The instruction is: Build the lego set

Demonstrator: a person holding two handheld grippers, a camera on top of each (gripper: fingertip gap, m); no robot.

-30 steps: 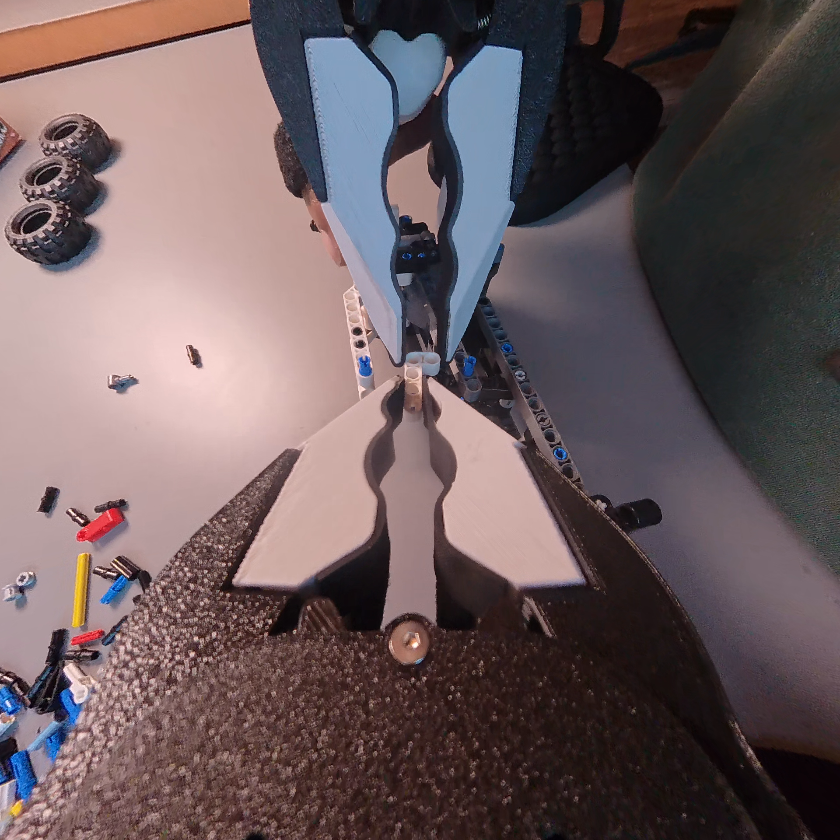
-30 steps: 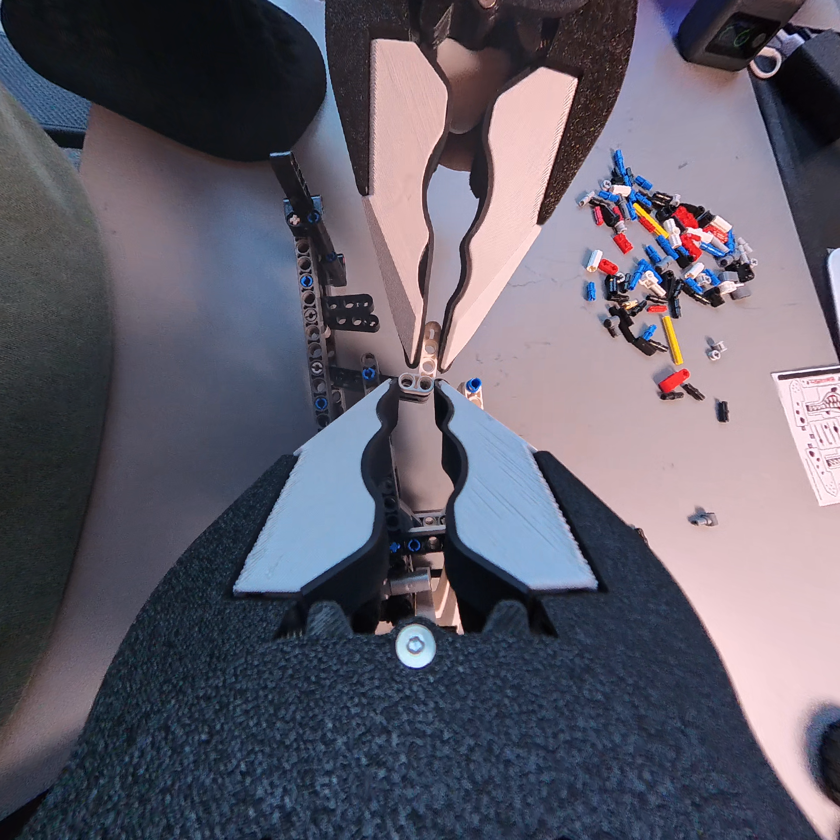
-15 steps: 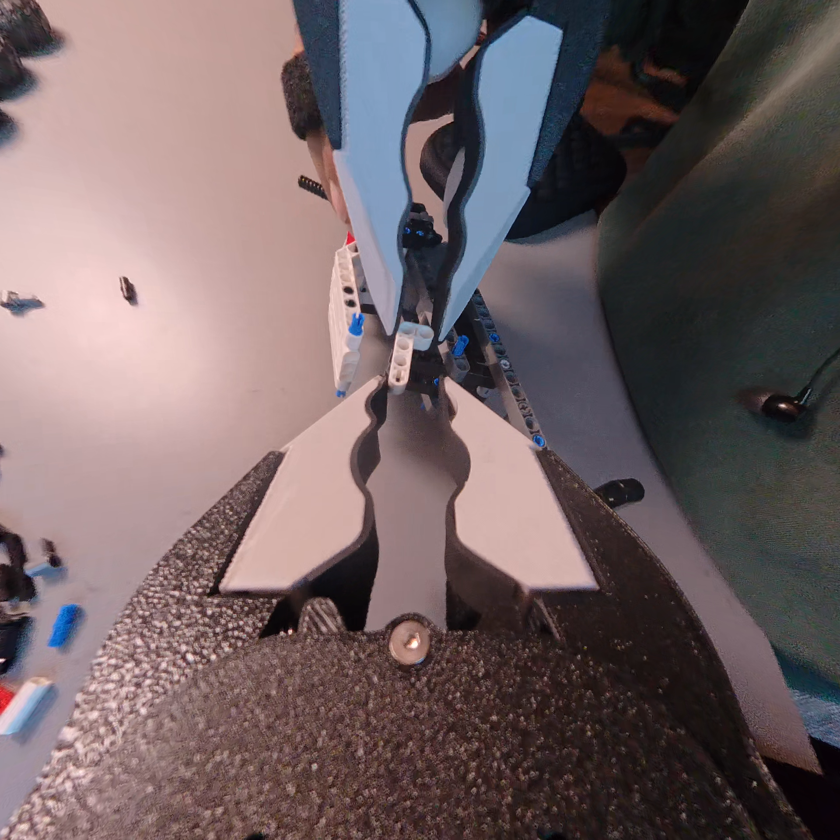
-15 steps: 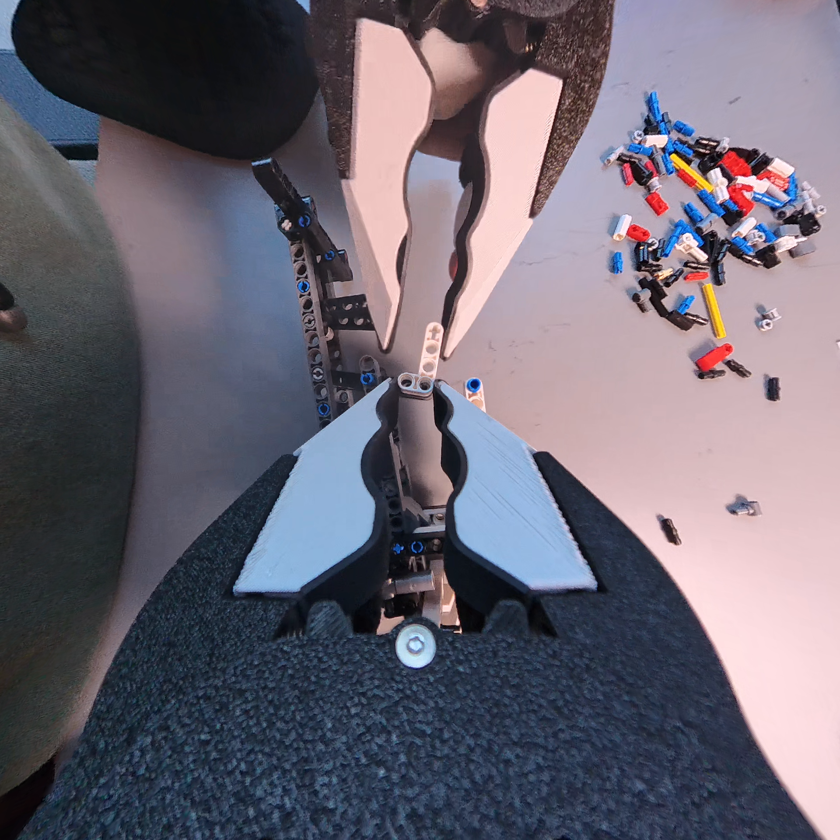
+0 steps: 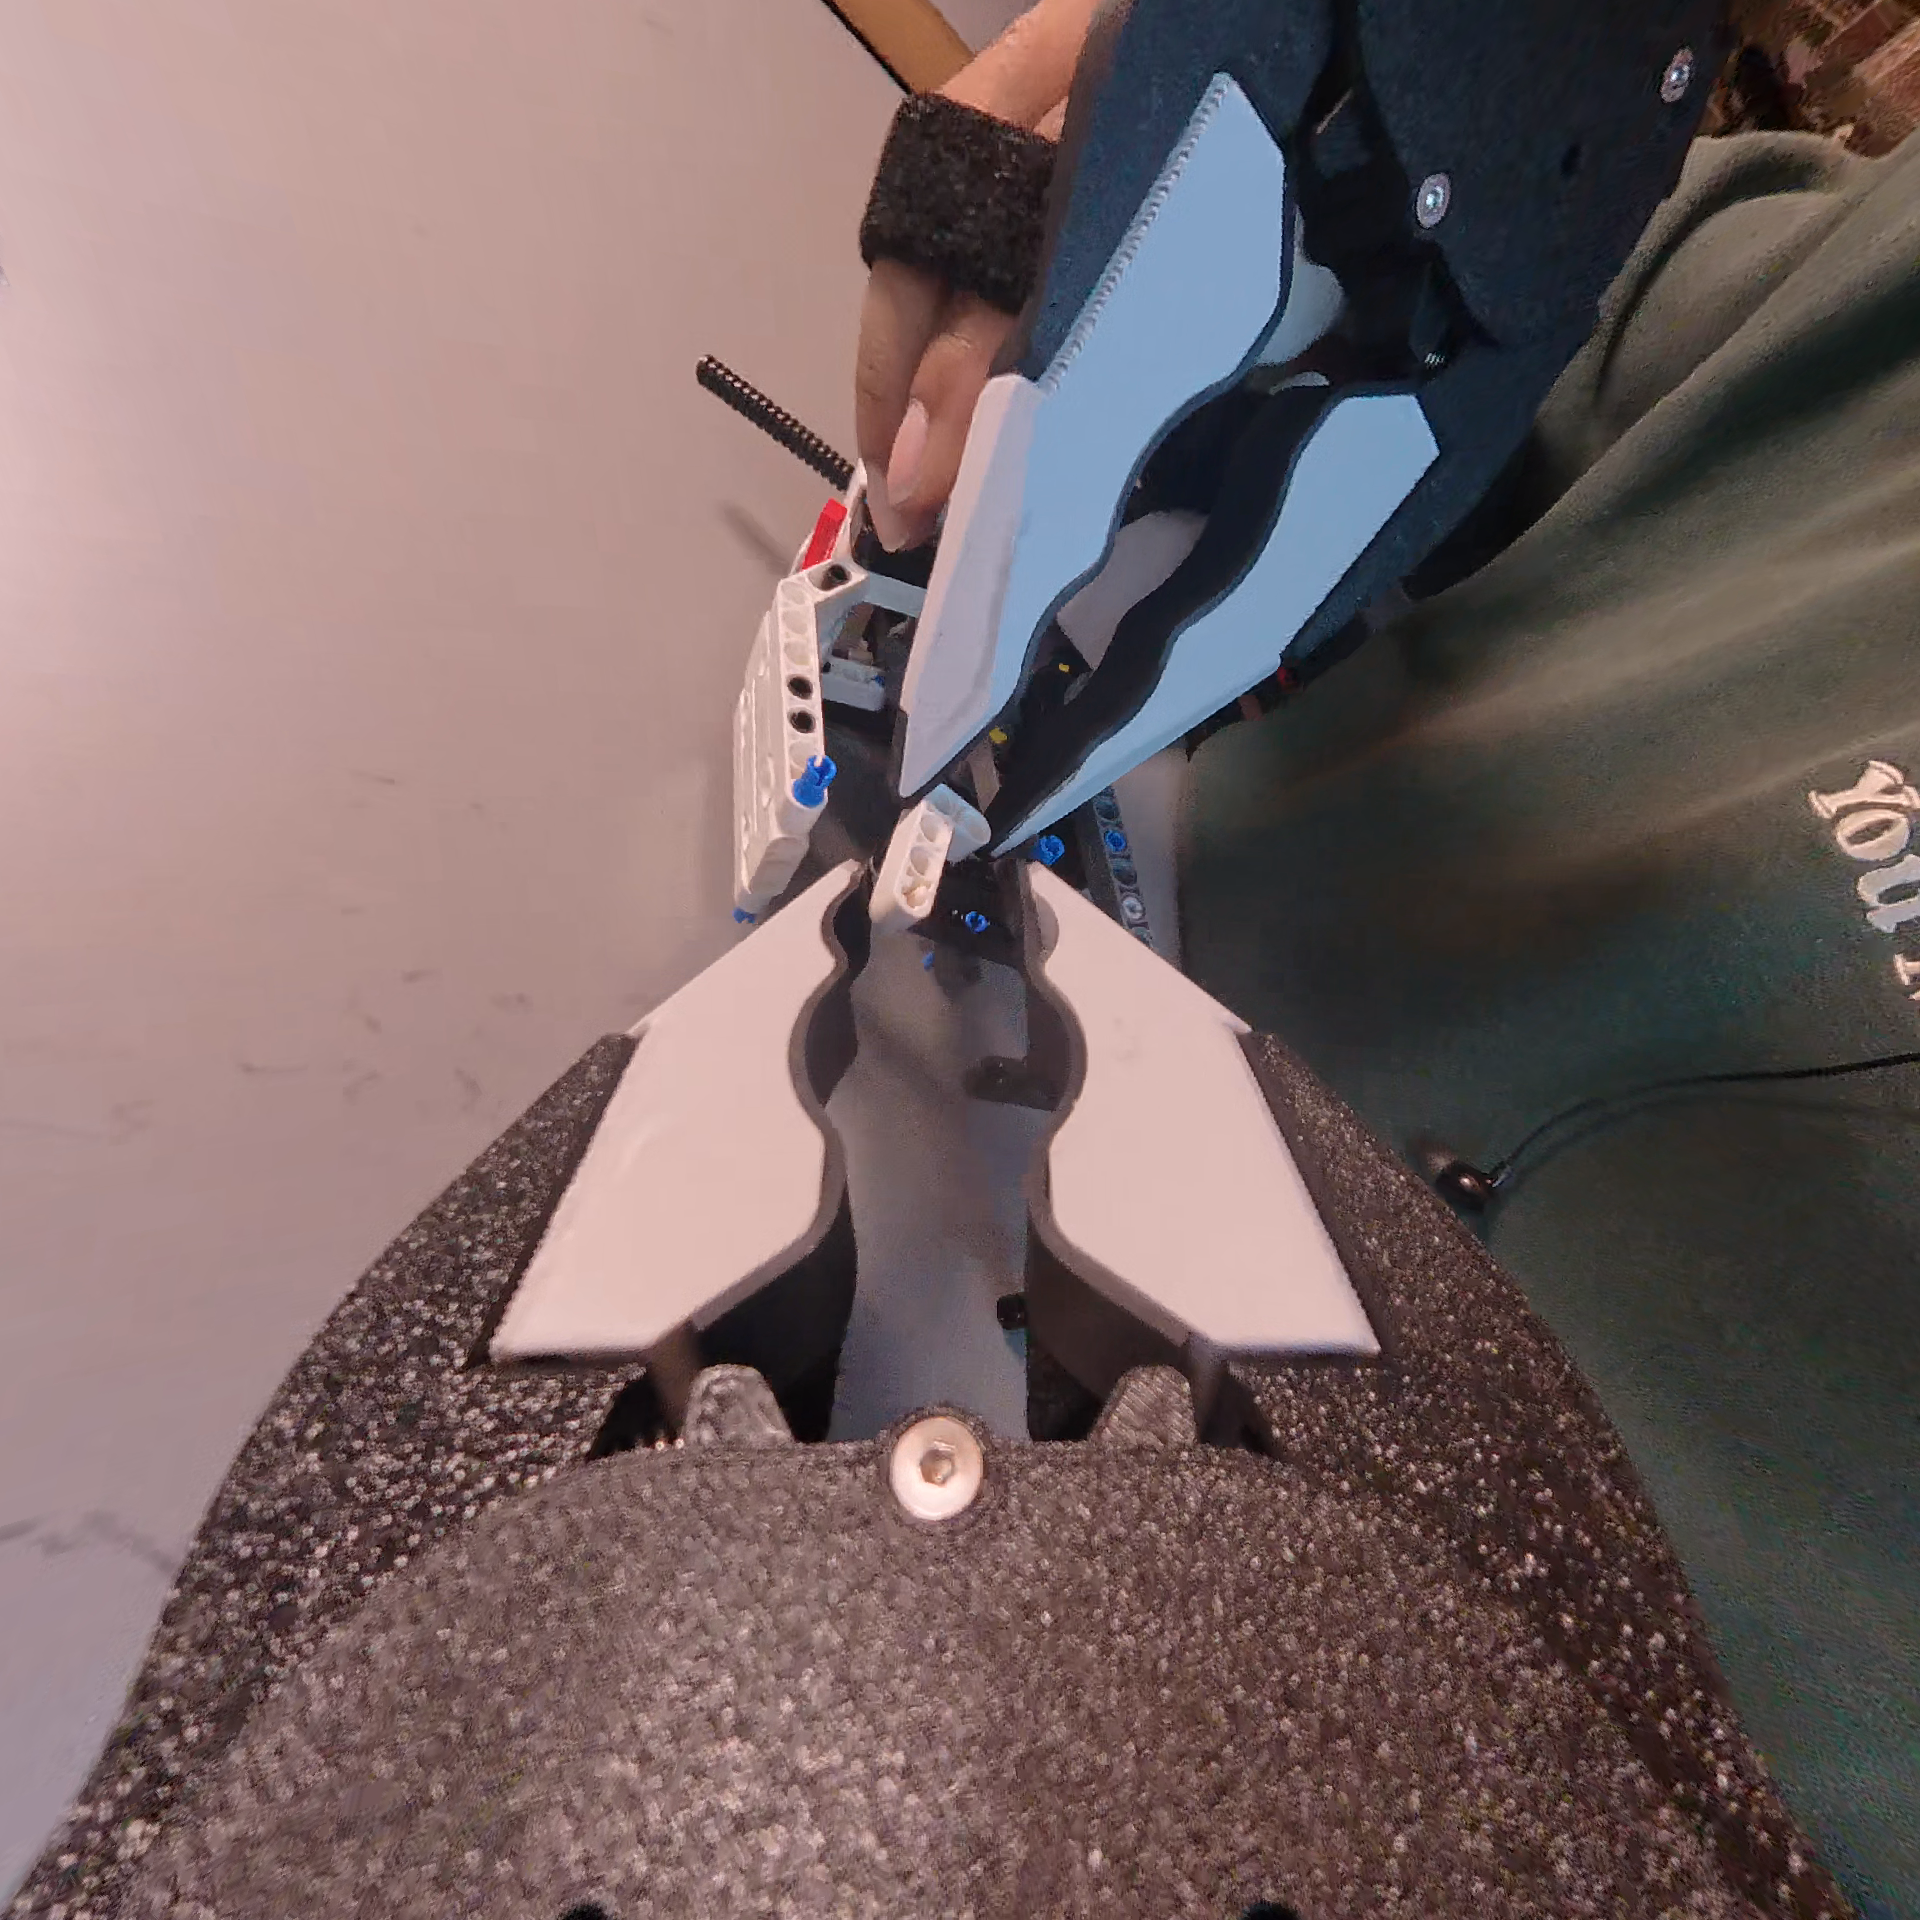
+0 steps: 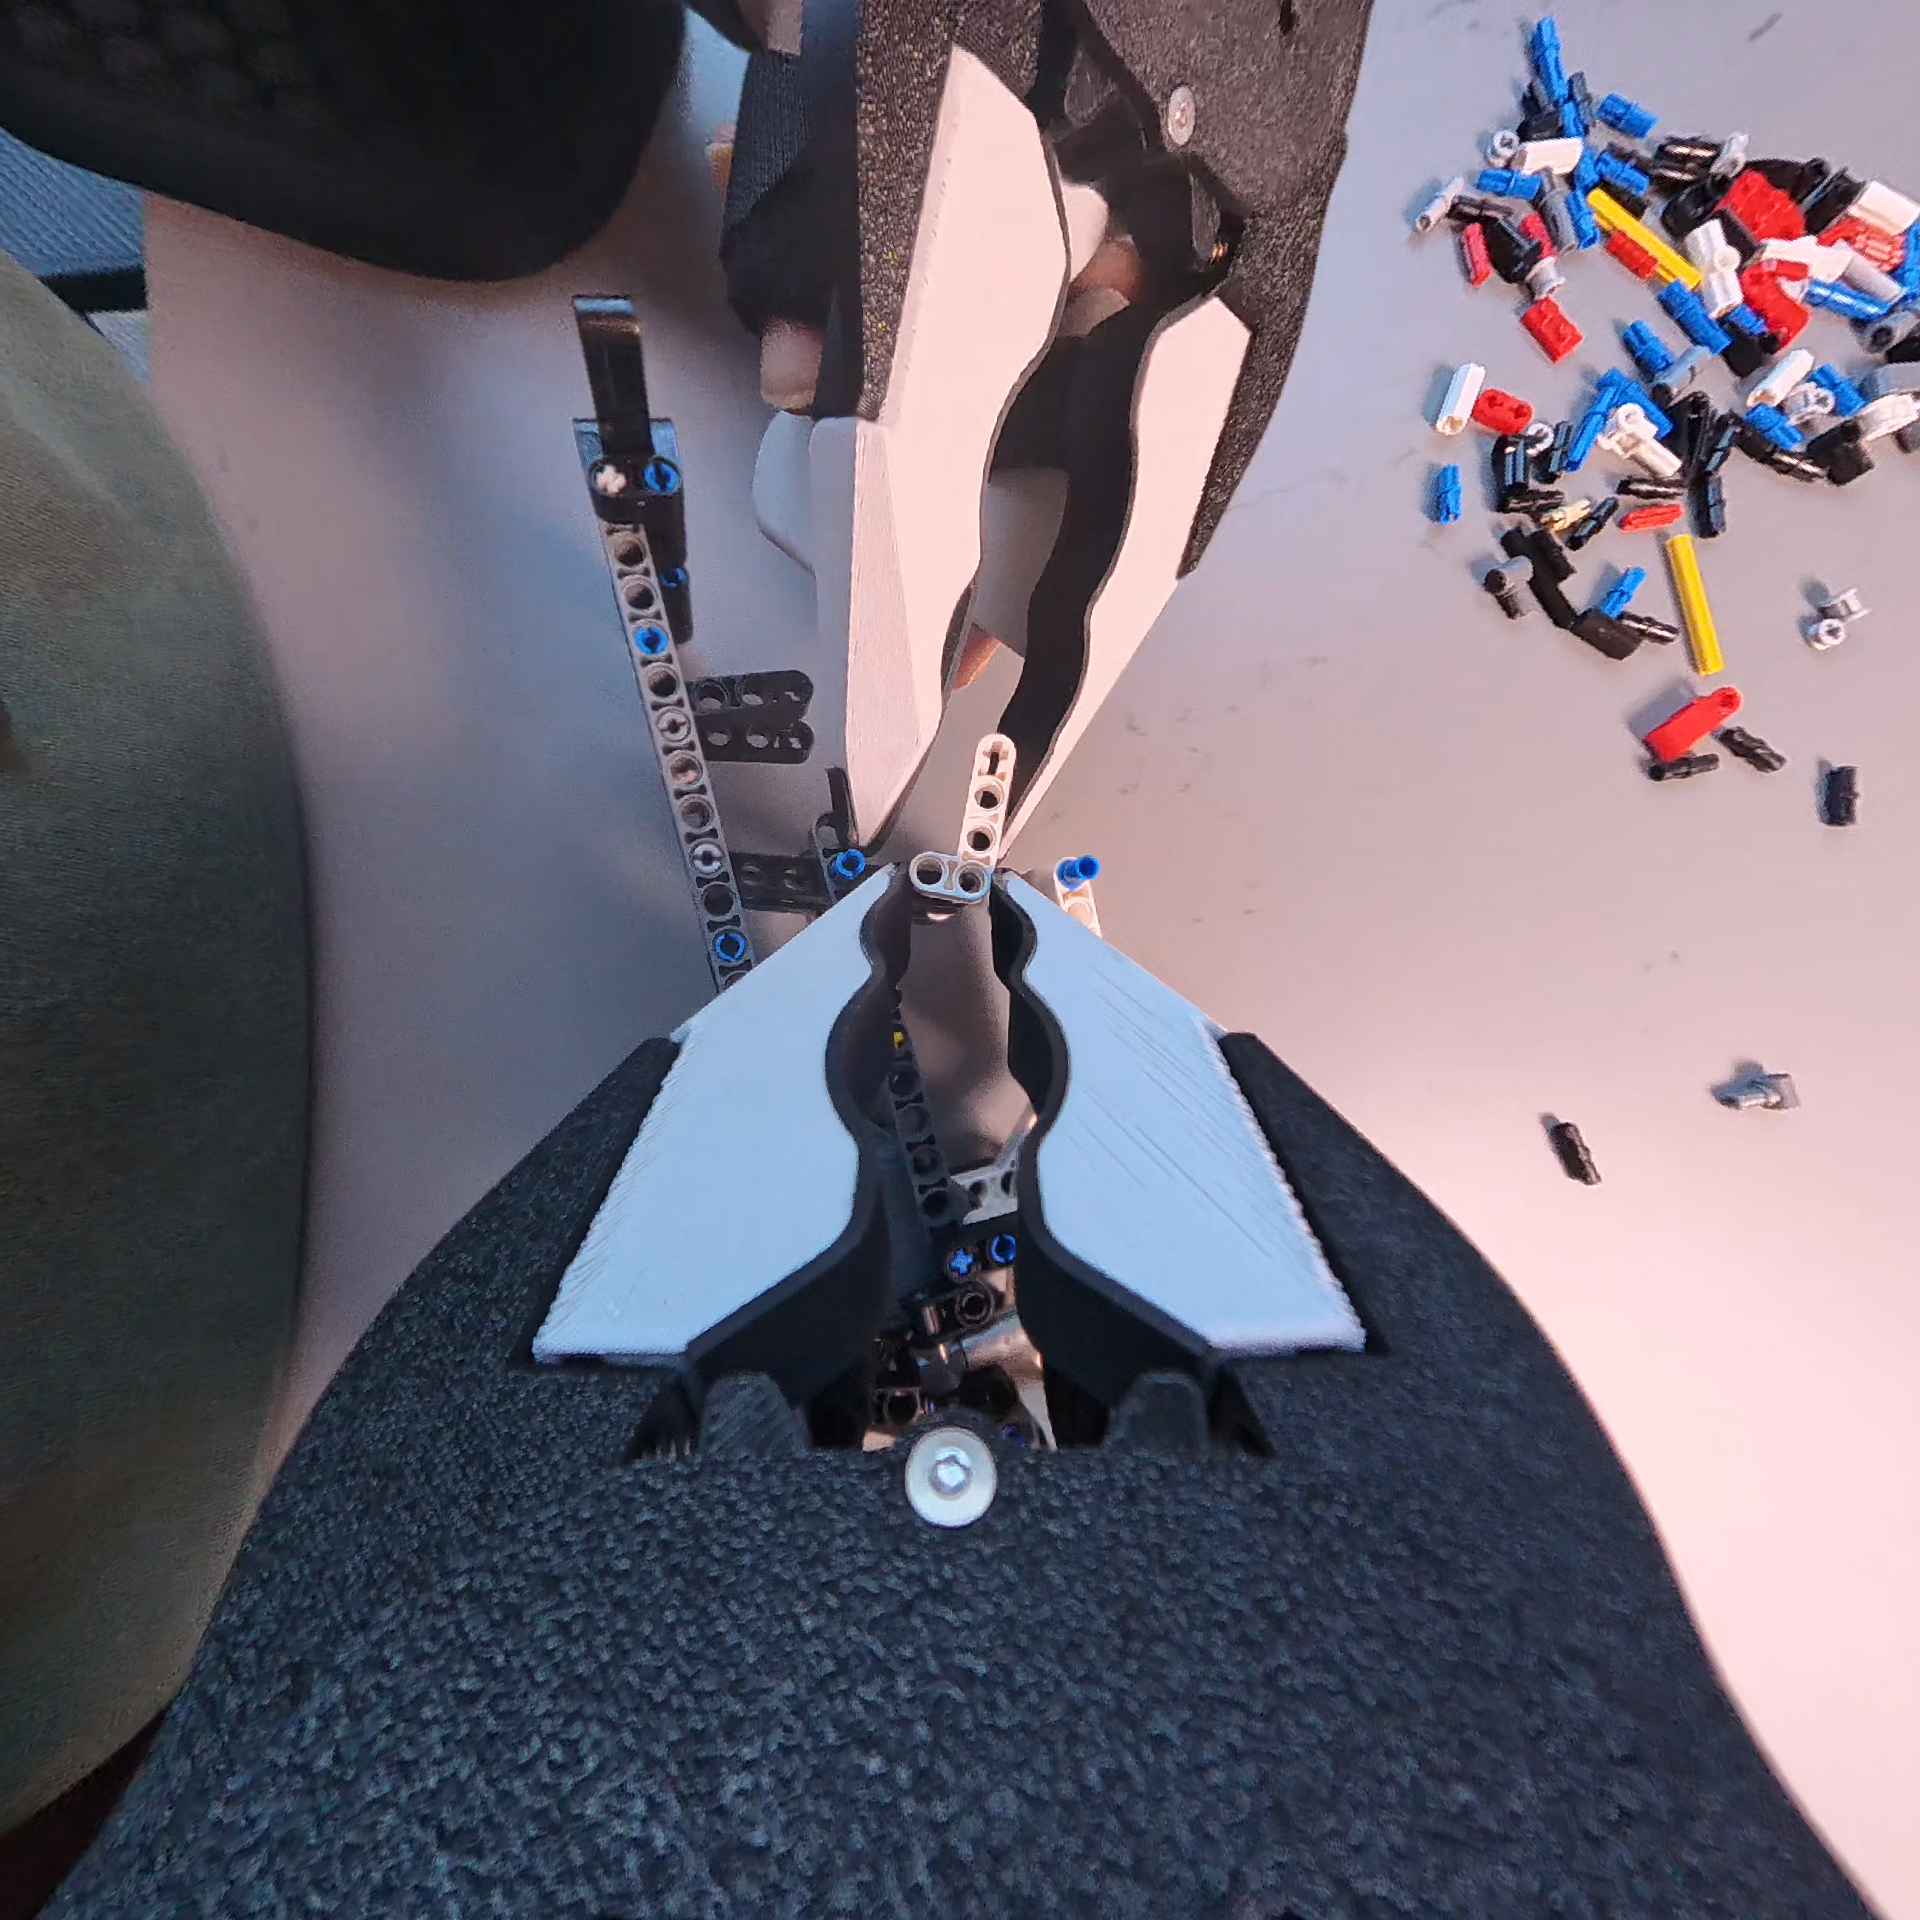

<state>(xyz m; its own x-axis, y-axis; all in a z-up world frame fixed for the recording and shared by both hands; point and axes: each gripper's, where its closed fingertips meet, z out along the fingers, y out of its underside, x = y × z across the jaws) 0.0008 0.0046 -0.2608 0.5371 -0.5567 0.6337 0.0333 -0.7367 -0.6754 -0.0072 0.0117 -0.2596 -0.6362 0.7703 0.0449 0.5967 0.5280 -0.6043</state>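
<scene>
Our right gripper (image 6: 943, 883) pinches the tiny white beam (image 6: 985, 795); left gripper (image 5: 940, 904) hangs open. It's light, stiff and slippery, so we'd grip its flat sides.

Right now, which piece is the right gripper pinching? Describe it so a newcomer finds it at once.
Start from the half-built frame, its long grey holed beam running up the left of the right wrist view. The right gripper at bottom centre is shut on a small grey two-hole connector. A thin white beam rises from it toward the left gripper; unlike the beams around it, the connector shows two round holes side by side.
</scene>
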